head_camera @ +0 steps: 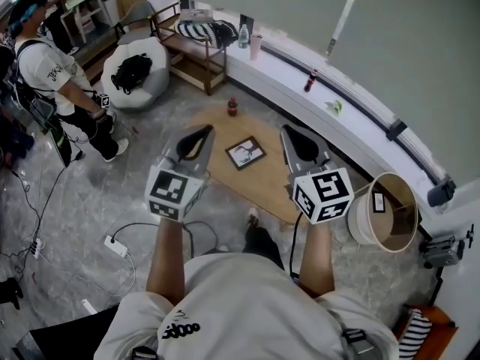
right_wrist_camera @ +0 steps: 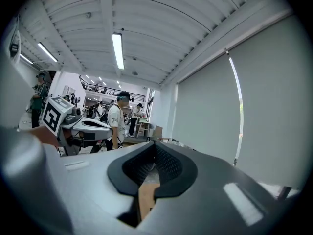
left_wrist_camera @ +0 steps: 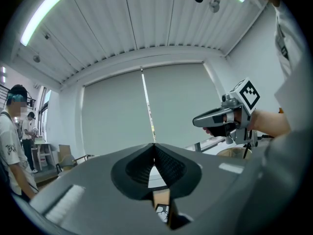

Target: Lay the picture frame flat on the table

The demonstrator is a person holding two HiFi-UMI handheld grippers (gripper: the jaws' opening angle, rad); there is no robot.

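Observation:
The picture frame (head_camera: pixel 246 153) lies flat, face up, on the low wooden table (head_camera: pixel 271 192), with dark edges and a pale picture. Both grippers are held in the air above the table's near side, pointing away from me. My left gripper (head_camera: pixel 203 130) is shut with nothing in it, left of the frame. My right gripper (head_camera: pixel 288 130) is shut and empty too, right of the frame. In the left gripper view the jaws (left_wrist_camera: pixel 154 146) meet at their tips, and a bit of the frame (left_wrist_camera: pixel 162 210) shows below them. In the right gripper view the jaws (right_wrist_camera: pixel 156 145) also meet.
A red bottle (head_camera: pixel 232 106) stands at the table's far end. A person (head_camera: pixel 52 73) stands at the left near a white beanbag (head_camera: pixel 135 70). A wooden bench (head_camera: pixel 196 51) is behind, a round drum shade (head_camera: pixel 386 212) at the right, cables (head_camera: pixel 116 246) on the floor.

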